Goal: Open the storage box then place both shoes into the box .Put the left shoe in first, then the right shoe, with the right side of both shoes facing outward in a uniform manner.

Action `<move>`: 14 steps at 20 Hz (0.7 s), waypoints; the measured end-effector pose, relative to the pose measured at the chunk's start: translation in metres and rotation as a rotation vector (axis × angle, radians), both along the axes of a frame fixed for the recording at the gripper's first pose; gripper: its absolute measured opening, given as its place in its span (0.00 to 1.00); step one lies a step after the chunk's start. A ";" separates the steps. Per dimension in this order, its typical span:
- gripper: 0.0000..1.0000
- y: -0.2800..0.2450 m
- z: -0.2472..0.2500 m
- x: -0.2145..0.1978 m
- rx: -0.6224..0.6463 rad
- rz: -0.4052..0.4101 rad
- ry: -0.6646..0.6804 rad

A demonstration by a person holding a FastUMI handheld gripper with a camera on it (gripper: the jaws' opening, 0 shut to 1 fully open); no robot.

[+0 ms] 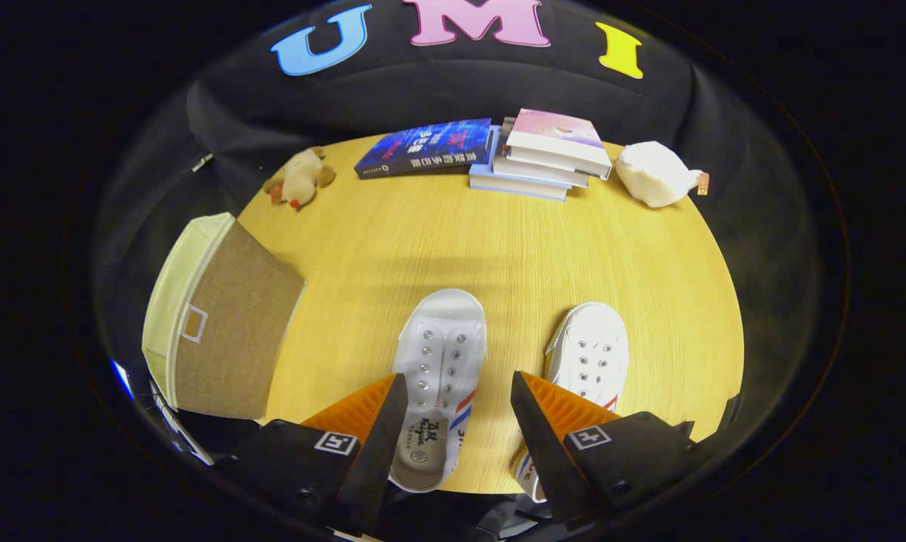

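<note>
Two shoes on the desk [498,248], side by side, and both point the same way: toes away from the tool [456,410], heels toward it, long axes running straight ahead along the fingers. The left shoe [441,361] lies between the fingers, its heel end beside the left finger [381,440], which covers a sliver of its edge. Whether that finger touches it, I cannot tell. The right shoe [588,354] sits just beside the other finger, its heel hidden behind it; red and blue stripes show on its side. There is a strip of bare wood between the two shoes.

The tool is spread wide, fingers well apart, pinching nothing.

One box [223,331] stands off to the left of the shoes at the desk's edge, its lid closed, a woven brown face up with a small label window, pale sides below. It overhangs or sits right at the rim; which, I cannot tell. The path between the left shoe and the box is bare wood.

Beyond the shoes, a broad stretch of bare desk runs to the far edge. Along that edge: one small plush toy [300,178] on the left, one dark blue book [426,147] lying flat, one stack of books [547,154] with three or four in it, and one white soft object [654,175] at the right.
</note>
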State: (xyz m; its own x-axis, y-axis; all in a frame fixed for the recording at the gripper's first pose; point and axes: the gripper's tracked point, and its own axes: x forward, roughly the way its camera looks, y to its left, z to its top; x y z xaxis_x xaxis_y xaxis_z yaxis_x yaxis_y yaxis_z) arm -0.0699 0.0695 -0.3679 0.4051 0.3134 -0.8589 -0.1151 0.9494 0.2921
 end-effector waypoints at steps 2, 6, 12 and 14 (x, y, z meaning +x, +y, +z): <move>0.82 0.002 -0.016 -0.001 -0.018 0.024 0.040; 0.78 0.017 -0.043 -0.006 -0.033 0.092 0.098; 0.39 0.012 -0.059 -0.007 -0.087 0.107 0.168; 0.20 0.013 -0.055 -0.006 -0.054 0.059 0.198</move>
